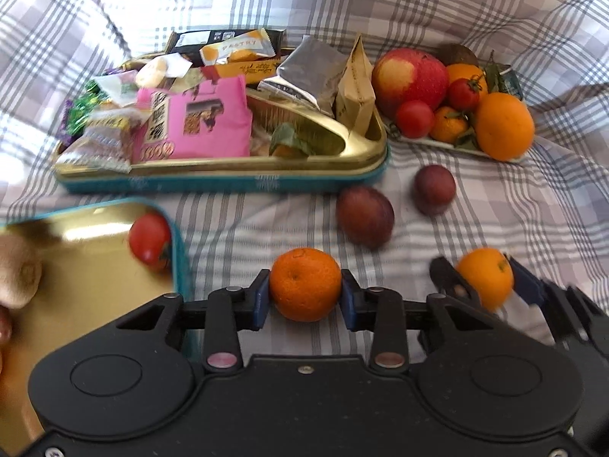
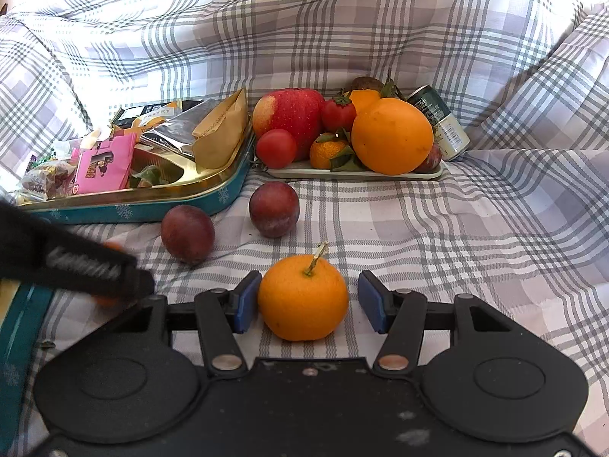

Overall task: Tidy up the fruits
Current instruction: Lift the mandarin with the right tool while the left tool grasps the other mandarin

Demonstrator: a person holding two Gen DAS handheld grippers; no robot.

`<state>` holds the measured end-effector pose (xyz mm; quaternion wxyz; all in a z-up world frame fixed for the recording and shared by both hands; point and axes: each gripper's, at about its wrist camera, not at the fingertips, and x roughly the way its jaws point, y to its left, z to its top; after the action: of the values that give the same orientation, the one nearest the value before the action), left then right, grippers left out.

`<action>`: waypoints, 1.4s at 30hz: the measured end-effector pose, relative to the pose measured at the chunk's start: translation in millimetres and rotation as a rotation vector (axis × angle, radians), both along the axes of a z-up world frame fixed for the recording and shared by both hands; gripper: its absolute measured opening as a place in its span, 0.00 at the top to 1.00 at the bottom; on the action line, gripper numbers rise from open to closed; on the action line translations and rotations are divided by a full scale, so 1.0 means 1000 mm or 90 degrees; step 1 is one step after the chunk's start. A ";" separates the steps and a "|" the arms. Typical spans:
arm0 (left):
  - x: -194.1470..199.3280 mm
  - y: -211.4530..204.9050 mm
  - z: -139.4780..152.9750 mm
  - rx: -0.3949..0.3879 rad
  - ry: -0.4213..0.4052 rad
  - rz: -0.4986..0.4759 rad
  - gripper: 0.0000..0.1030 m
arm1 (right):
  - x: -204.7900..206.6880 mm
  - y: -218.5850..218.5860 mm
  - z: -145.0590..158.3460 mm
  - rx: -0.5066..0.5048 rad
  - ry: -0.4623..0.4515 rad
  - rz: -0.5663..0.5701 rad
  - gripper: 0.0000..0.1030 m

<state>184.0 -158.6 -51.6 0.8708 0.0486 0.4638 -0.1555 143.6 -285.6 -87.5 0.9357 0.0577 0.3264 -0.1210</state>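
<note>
The left gripper point(image 1: 305, 297) clamps a small round orange mandarin point(image 1: 305, 284) beside the gold-lined teal tin lid point(image 1: 95, 251), seemingly its destination, while the right gripper point(image 2: 304, 302) straddles a stemmed orange mandarin point(image 2: 303, 299) on the plaid cloth point(image 2: 437, 236), jaws not yet closed.

Both wrist cameras sit low and close, facing the snack tin point(image 1: 224, 175) point(image 2: 152, 205). The left view looks from its near left, the right view from its near right. Both share the tin, two plums and fruit plate point(image 1: 449, 144) point(image 2: 357, 174).
</note>
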 end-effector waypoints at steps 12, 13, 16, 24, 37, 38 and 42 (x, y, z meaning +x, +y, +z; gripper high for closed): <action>-0.052 0.037 0.049 0.024 -0.049 0.042 0.56 | -0.001 -0.001 0.000 0.007 -0.003 0.000 0.43; -0.056 0.042 0.052 0.028 -0.049 0.047 0.56 | -0.001 -0.001 0.000 0.008 -0.003 0.000 0.43; -0.069 0.056 0.056 0.053 -0.046 0.067 0.56 | -0.001 -0.001 0.000 0.008 -0.003 0.000 0.43; -0.099 0.103 0.065 0.062 -0.067 0.109 0.56 | -0.001 0.004 0.001 -0.015 0.001 -0.001 0.47; -0.112 0.152 0.059 0.042 -0.060 0.146 0.56 | -0.018 0.012 0.027 0.042 0.110 -0.024 0.56; -0.112 0.154 0.059 0.043 -0.063 0.149 0.56 | -0.023 0.014 0.029 0.050 0.125 -0.027 0.56; -0.111 0.166 0.062 0.045 -0.068 0.160 0.56 | -0.042 0.027 0.038 0.067 0.174 -0.030 0.56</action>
<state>72.6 7.2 10.3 0.9045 0.0287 0.4247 -0.0261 101.8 -258.4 -49.3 0.8751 0.0973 0.4553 -0.1320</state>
